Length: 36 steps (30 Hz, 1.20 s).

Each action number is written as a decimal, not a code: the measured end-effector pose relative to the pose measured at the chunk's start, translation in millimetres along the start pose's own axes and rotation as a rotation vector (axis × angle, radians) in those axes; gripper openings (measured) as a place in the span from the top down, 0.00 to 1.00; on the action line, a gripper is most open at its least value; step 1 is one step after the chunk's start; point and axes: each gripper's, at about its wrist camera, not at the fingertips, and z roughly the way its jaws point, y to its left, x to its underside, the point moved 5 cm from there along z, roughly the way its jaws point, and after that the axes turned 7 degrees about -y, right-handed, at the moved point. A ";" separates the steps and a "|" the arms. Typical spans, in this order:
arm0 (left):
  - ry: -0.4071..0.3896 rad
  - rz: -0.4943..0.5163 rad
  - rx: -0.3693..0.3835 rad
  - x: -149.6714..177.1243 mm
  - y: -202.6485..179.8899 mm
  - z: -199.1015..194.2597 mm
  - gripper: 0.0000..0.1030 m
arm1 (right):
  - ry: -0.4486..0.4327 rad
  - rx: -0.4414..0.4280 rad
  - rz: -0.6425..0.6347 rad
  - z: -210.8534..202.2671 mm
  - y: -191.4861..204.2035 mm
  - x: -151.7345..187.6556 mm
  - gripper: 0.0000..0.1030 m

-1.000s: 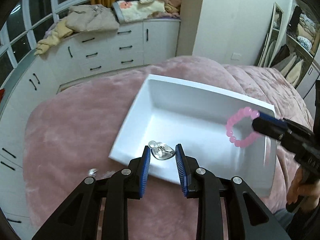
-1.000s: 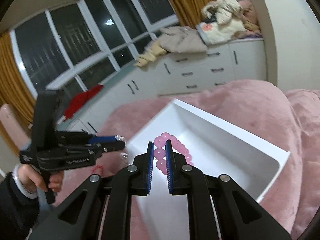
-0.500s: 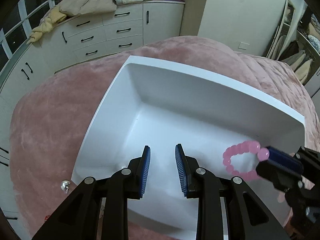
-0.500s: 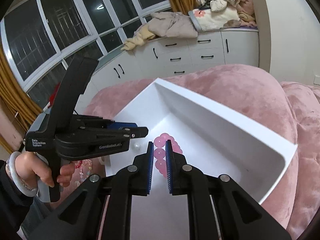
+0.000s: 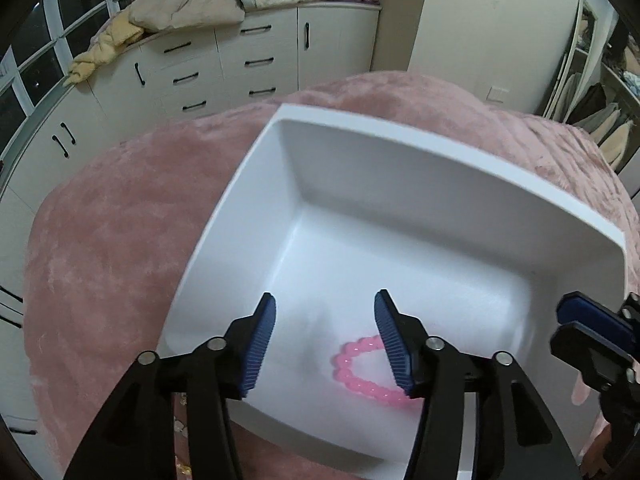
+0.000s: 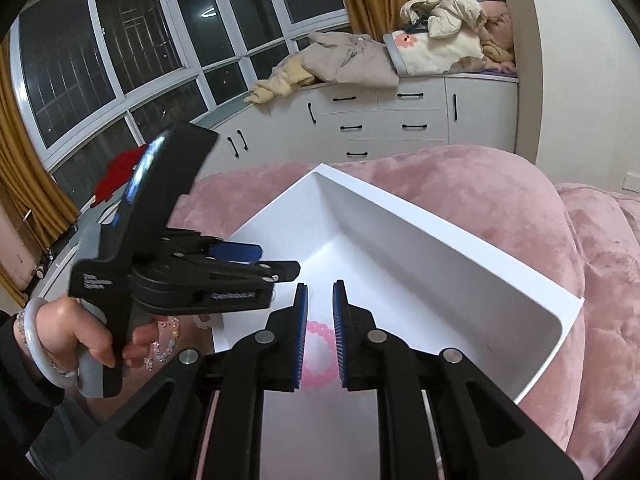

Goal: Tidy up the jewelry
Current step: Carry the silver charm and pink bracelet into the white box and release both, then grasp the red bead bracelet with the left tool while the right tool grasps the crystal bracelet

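Since a second ago the pink bead bracelet (image 5: 370, 376) has left the right gripper's pads and now lies on the floor of the white tray (image 5: 452, 168), near the tray's near wall. Back then the left gripper carried a small silver piece just outside the tray's near rim; that piece is not visible now (the tray floor under the left gripper is blurred, so whether it landed there cannot be told).

Left of the tray, a few loose beaded pieces (image 6: 168, 336) lie on the pink blanket (image 5: 112, 232), just beside the tray's left corner and partly behind the person's left hand (image 6: 80, 332), which wears a pale bangle at the wrist.

Over the tray's near-left part hangs the left gripper (image 5: 325, 338), pointing steeply down into it. Its jaws are opening, already well apart, with nothing pressed between the blue pads; the bracelet's upper curve shows in the gap but lies below on the tray floor, partly hidden behind the right-hand finger.

Over the tray's near-right part sits the right gripper (image 6: 320, 332). Its jaws are opening too, though only a narrow gap separates them. The bracelet (image 6: 318, 350) is seen through that gap, lying on the tray floor, and the pads do not press on it.

Beyond the tray's far rim stand white drawers (image 5: 224, 68) with heaped clothes on top.
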 end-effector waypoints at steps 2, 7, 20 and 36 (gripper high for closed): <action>-0.028 -0.002 0.006 -2.9 1.6 -9.4 0.37 | -0.032 -0.002 -0.006 -6.4 3.9 -2.7 0.71; -0.139 -0.017 0.006 -8.9 15.7 -47.7 0.20 | -0.161 0.000 -0.086 -30.5 25.5 -11.2 0.57; -0.264 -0.146 -0.075 30.0 107.1 -140.0 0.06 | -0.350 -0.041 -0.343 -50.7 106.9 2.8 0.05; -0.195 -0.297 -0.264 150.3 222.5 -134.4 0.04 | -0.097 -0.174 -0.475 15.1 184.9 58.0 0.05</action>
